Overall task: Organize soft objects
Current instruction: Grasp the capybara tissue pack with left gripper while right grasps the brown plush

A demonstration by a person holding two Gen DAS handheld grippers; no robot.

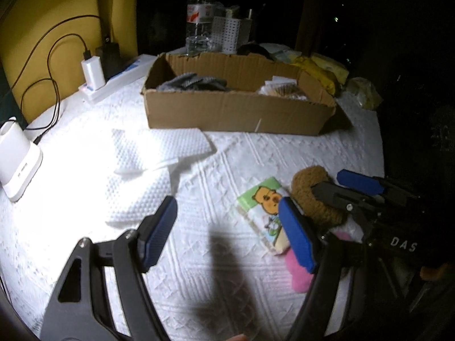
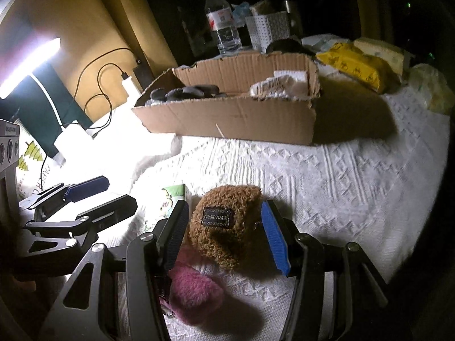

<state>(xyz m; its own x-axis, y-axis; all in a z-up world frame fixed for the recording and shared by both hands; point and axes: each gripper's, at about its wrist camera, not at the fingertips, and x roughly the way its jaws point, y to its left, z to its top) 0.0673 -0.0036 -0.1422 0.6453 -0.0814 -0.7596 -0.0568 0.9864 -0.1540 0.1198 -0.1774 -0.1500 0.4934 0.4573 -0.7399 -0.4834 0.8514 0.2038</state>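
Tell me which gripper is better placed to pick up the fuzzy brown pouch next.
Right. The right gripper stands open with the brown pouch between its pads. The left gripper is open over bare tablecloth, beside the tissue pack.

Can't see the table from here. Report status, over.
Left gripper open over bare cloth. Right gripper open, straddling brown fuzzy pouch, pads not pressing. Pink plush beside it. Cardboard box path unobstructed.
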